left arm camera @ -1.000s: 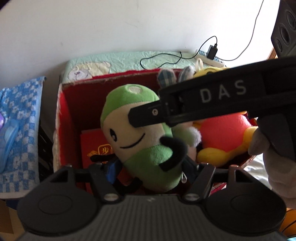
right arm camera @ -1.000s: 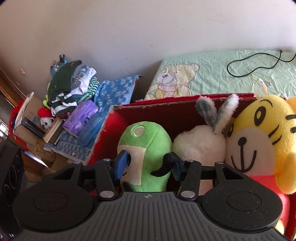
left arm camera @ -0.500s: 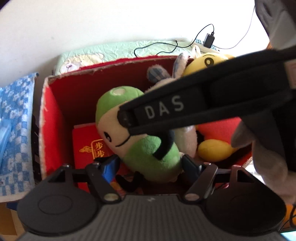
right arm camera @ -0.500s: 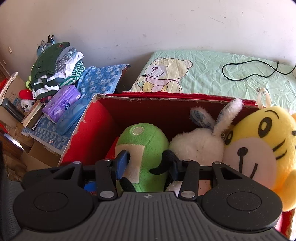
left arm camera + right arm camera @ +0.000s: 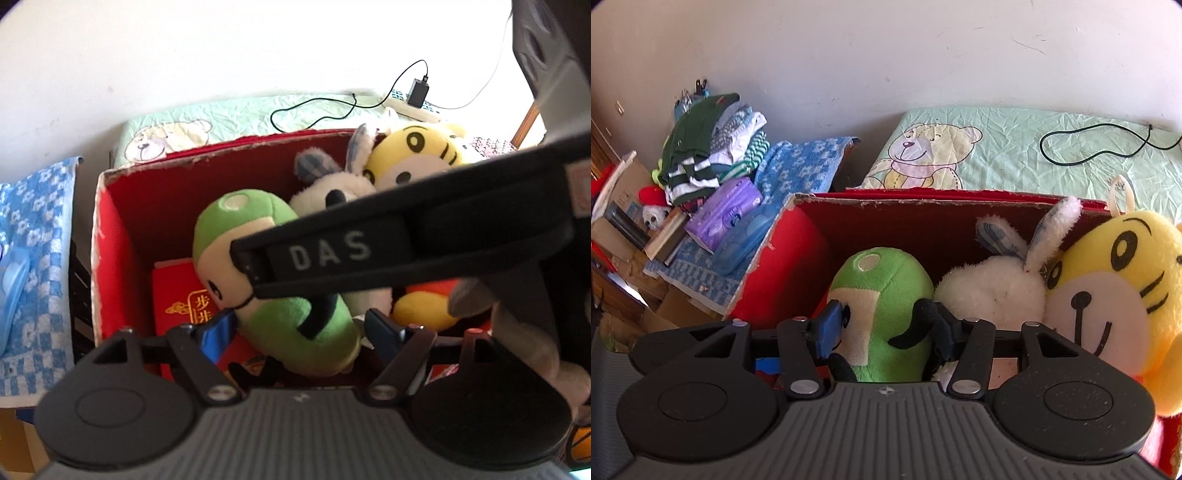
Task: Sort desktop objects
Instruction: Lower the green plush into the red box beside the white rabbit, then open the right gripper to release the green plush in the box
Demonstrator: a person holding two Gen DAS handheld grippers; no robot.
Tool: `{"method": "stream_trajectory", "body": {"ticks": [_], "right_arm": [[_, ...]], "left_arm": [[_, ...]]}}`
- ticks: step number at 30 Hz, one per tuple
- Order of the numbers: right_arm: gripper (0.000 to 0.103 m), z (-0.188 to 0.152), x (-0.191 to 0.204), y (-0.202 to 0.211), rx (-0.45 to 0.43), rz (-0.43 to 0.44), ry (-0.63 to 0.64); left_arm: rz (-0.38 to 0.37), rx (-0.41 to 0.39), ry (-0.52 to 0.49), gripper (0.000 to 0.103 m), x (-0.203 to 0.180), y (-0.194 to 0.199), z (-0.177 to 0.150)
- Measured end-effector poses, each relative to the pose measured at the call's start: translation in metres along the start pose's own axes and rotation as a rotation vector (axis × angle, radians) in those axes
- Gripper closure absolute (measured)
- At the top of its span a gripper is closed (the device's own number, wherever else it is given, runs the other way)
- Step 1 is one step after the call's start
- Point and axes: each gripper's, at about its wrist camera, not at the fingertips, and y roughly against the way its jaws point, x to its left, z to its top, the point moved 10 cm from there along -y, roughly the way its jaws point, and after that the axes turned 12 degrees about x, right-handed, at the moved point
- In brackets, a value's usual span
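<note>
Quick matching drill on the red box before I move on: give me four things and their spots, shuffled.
1. green plush
2. white rabbit plush
3. yellow tiger plush
4. red booklet

A. box's right end
B. flat on the box floor, left of the green toy
C. between the right claw's fingers
D. middle, between two toys

1-C, 2-D, 3-A, 4-B

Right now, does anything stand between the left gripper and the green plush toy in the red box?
Partly. The right gripper, closed on the green plush toy at its head, reaches across the toy's face in the left wrist view. Lower down, the open left gripper flanks the toy's body with nothing between.
</note>
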Motion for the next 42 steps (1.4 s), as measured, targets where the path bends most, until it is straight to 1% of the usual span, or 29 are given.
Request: {"method": "stream_trajectory", "body": {"ticks": [3, 8, 11, 14, 17, 20, 22, 37, 42], "right_arm": [[0.049, -0.001, 0.000, 0.003, -0.013, 0.007, -0.004], [0.049, -0.002, -0.005, 0.007, -0.031, 0.043, -0.053], [0.049, -0.003, -0.007, 0.006, -0.029, 0.053, -0.069], [0.053, -0.006, -0.007, 0.002, -0.020, 0.044, -0.064], [0.053, -0.009, -0.013, -0.003, -0.015, 0.084, -0.103], [0.053, -0.013, -0.019, -0.005, -0.012, 0.141, -0.162], [0.053, -0.014, -0.020, -0.005, -0.014, 0.155, -0.175], [0.053, -0.015, -0.022, -0.004, -0.031, 0.179, -0.185], [0.053, -0.014, -0.022, -0.004, -0.021, 0.185, -0.179]], "left_arm": [[0.010, 0.007, 0.009, 0.025, 0.004, 0.000, 0.000], [0.023, 0.009, 0.013, 0.025, -0.003, -0.007, 0.017], [0.034, 0.012, 0.010, 0.023, -0.005, -0.010, 0.017], [0.059, 0.018, -0.002, 0.022, -0.006, -0.013, 0.018], [0.079, 0.024, -0.010, 0.021, -0.007, -0.014, 0.013], [0.078, 0.026, -0.008, 0.020, -0.006, -0.016, 0.013], [0.076, 0.028, -0.006, 0.020, -0.005, -0.017, 0.014], [0.060, 0.044, 0.017, 0.018, -0.002, -0.019, 0.012], [0.056, 0.054, 0.024, 0.018, -0.002, -0.020, 0.013]]}}
